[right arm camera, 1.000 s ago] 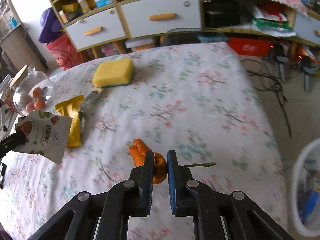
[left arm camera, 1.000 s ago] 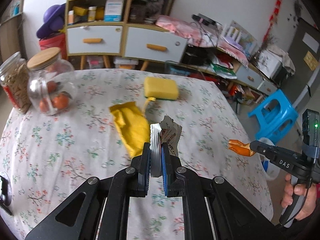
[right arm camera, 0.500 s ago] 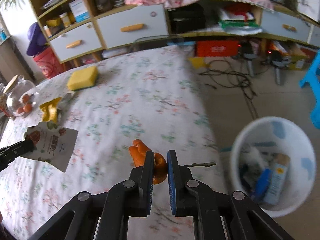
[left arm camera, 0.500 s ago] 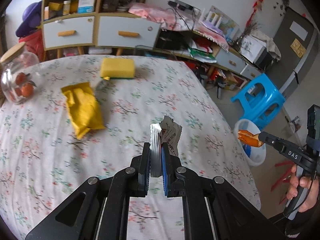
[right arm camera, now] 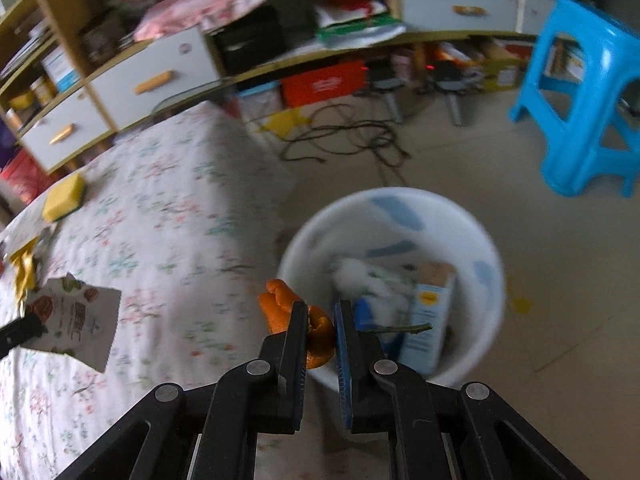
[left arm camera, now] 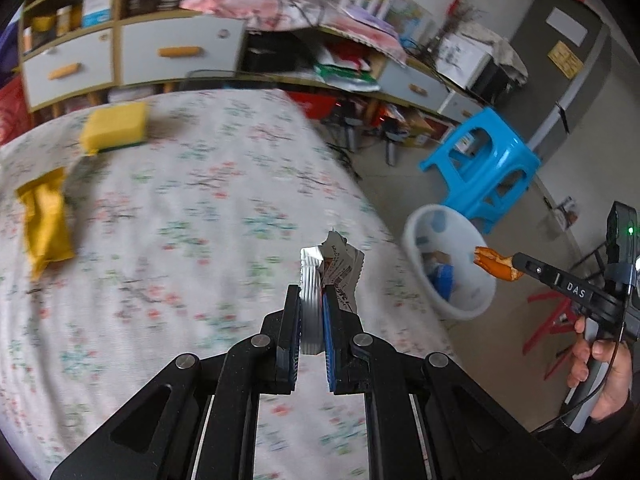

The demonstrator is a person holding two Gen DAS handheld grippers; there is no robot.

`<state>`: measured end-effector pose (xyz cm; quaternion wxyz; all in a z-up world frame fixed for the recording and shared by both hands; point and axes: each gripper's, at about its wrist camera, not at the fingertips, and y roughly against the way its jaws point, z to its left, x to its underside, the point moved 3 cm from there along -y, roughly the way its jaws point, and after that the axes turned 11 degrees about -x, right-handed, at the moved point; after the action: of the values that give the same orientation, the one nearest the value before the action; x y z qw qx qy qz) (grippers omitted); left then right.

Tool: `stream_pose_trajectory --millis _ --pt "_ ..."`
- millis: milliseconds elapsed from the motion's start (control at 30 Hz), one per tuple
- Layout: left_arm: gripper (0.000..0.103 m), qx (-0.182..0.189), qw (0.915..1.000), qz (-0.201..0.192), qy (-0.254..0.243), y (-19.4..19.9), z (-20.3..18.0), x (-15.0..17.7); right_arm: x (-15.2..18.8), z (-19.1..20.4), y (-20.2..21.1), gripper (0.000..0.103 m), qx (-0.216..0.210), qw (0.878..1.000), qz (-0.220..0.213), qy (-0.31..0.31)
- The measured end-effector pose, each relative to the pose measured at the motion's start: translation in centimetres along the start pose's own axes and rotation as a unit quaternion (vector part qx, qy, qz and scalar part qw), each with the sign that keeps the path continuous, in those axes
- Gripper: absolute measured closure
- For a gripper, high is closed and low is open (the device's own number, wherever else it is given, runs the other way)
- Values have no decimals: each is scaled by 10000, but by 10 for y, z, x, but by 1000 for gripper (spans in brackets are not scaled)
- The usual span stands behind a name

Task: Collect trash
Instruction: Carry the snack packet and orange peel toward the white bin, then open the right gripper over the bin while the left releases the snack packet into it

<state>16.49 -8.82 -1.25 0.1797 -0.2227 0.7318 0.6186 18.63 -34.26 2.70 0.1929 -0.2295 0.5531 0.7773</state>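
My left gripper [left arm camera: 312, 294] is shut on a crumpled printed snack wrapper [left arm camera: 340, 268], held over the right edge of the floral-cloth table [left arm camera: 168, 216]. The same wrapper [right arm camera: 74, 318] shows at the left of the right wrist view. My right gripper [right arm camera: 322, 312] is shut on an orange peel [right arm camera: 280, 304] with a thin stem sticking out to the right. It hangs just left of the rim of a white waste bin [right arm camera: 490, 300] on the floor. From the left wrist view the peel [left arm camera: 494, 266] hovers over the bin [left arm camera: 476, 300], which holds several pieces of rubbish.
A yellow sponge [left arm camera: 114, 126] and a yellow crumpled wrapper [left arm camera: 44, 224] lie on the table. A blue plastic stool [left arm camera: 480, 160] stands behind the bin. Cables [right arm camera: 348, 140] run over the floor before a cluttered cabinet [left arm camera: 132, 56]. A hand [left arm camera: 604, 376] holds the right tool.
Both grippers swung right, off the table toward the bin, each still holding its piece. The bin has come much closer; the jar has left the view.
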Motion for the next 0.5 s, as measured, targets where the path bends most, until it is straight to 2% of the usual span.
stream_pose_trajectory --millis 233,300,333,500 --pt "93 151 9992 154 -336 -25 -59 -6 -4 -39 10 85 275 9988 -82 -388" --pt "93 157 9988 174 -425 -30 -72 -10 -5 -50 11 68 364 9981 -94 -497" --pt "93 167 9986 178 -470 -32 -80 -12 -6 -52 12 63 359 9978 -109 -541" --pt "93 202 9974 154 -676 -42 -112 -21 -8 -68 22 59 264 9962 -208 -802"
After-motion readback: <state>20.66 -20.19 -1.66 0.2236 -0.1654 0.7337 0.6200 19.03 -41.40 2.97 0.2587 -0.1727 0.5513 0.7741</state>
